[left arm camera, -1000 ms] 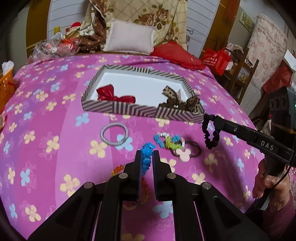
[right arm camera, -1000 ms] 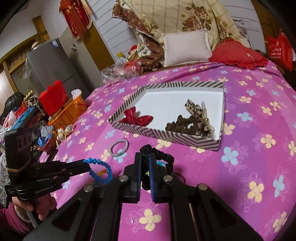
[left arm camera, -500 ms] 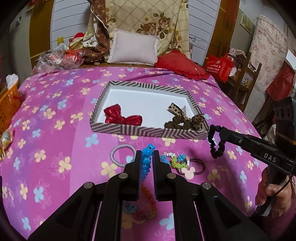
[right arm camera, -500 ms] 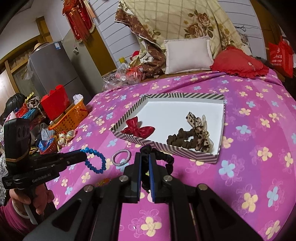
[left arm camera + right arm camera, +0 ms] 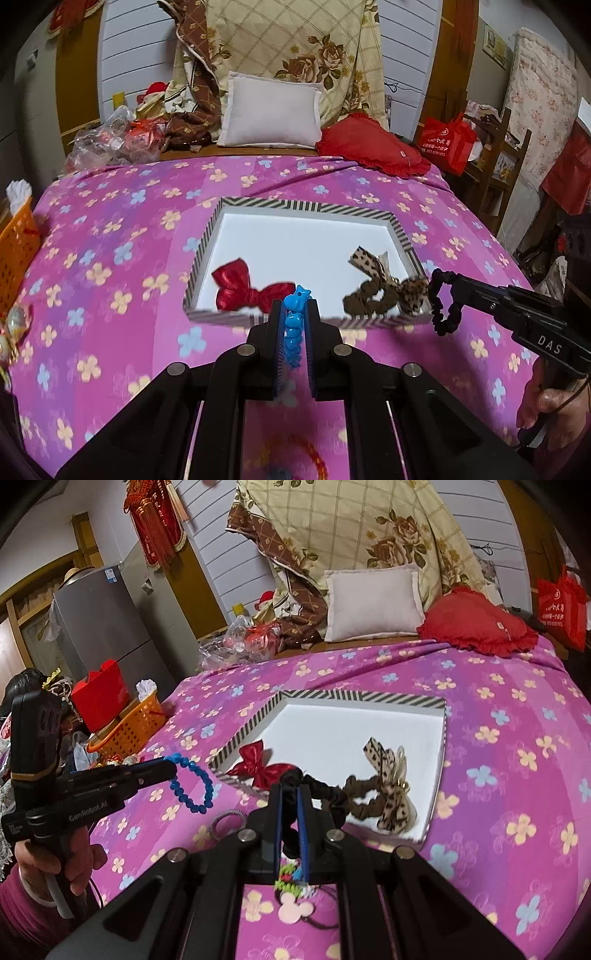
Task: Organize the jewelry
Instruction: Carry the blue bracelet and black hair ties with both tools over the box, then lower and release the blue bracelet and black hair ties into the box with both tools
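Two hand-held black plastic tongs, one per hand, magenta sleeves at both wrists.

Left black matte plastic tongs (image 5: 294, 325): two flat fingers lined with blue pads on the inner faces, carried on angular black linkage arms with round silver screw heads at the pivots; seen from the other camera, a pistol-style body with white "GenRobot.AI" lettering, a boxy black camera block on top with a thin gold band, and a thin dark cable hanging below the grip. Right black matte plastic tongs (image 5: 290, 805): same build, blue inner pads, silver screws; white "DAS" lettering on its side. Left hand (image 5: 55, 864) and right hand (image 5: 546, 406) emerge from magenta knit cuffs.
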### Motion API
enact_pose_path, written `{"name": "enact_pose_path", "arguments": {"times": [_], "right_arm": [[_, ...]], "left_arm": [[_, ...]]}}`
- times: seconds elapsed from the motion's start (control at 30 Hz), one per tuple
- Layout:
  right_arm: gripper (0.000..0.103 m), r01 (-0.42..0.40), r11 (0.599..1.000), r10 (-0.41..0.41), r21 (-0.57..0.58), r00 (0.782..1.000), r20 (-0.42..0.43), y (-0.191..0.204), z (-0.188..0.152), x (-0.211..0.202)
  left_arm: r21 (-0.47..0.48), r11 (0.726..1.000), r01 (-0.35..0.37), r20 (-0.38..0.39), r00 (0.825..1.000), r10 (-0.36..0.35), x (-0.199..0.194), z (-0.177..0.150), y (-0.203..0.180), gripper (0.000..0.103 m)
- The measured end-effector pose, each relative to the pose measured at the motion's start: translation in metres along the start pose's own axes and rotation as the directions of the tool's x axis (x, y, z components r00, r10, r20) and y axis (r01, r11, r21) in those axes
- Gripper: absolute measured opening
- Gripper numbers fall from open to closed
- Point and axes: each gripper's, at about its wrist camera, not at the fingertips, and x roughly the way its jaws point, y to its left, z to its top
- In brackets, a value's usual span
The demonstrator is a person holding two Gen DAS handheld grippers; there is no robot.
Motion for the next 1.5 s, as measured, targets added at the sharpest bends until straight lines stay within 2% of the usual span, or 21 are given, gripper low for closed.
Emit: {"name": "enact_pose_path", "arguments": {"times": [0.37, 0.7, 1.0, 1.1, 1.3, 1.5], "right_arm": [[0.008, 0.031, 0.999, -0.031, 0.014, 0.999, -0.005, -0.018, 0.024, 0.028], [0.007, 0.056, 0.998, -0.055, 0.016, 0.997, -0.050, -0.031, 0.033, 0.067], [0.007, 0.061, 0.998, -0.058, 0.013, 0.987, -0.147, -0.037, 0.030, 0.126], [0.007, 0.041, 0.999, -0.037, 0.018, 0.983, -0.179, -0.035, 0.025, 0.144], [0.007, 0.005, 0.999, 0.005, 0.044, 0.977, -0.215, -0.031, 0.018, 0.169], [0.008, 0.015, 0.999, -0.003, 0.046, 0.968, -0.252, -0.026, 0.010, 0.185]], "left_arm": [[0.019, 1.000, -0.003, -0.013, 1.000, 0.004, 0.040, 0.030, -0.008, 0.000], [0.018, 1.000, 0.000, -0.061, 0.998, 0.001, 0.085, 0.037, -0.010, 0.000], [-0.020, 0.999, -0.037, -0.121, 0.992, 0.034, 0.130, 0.034, 0.014, 0.000], [-0.064, 0.997, -0.053, -0.147, 0.988, 0.043, 0.142, 0.030, 0.032, 0.000], [-0.096, 0.992, -0.087, -0.175, 0.982, 0.070, 0.152, 0.020, 0.053, 0.000], [-0.105, 0.989, -0.105, -0.173, 0.981, 0.086, 0.153, 0.017, 0.055, 0.000]]}}
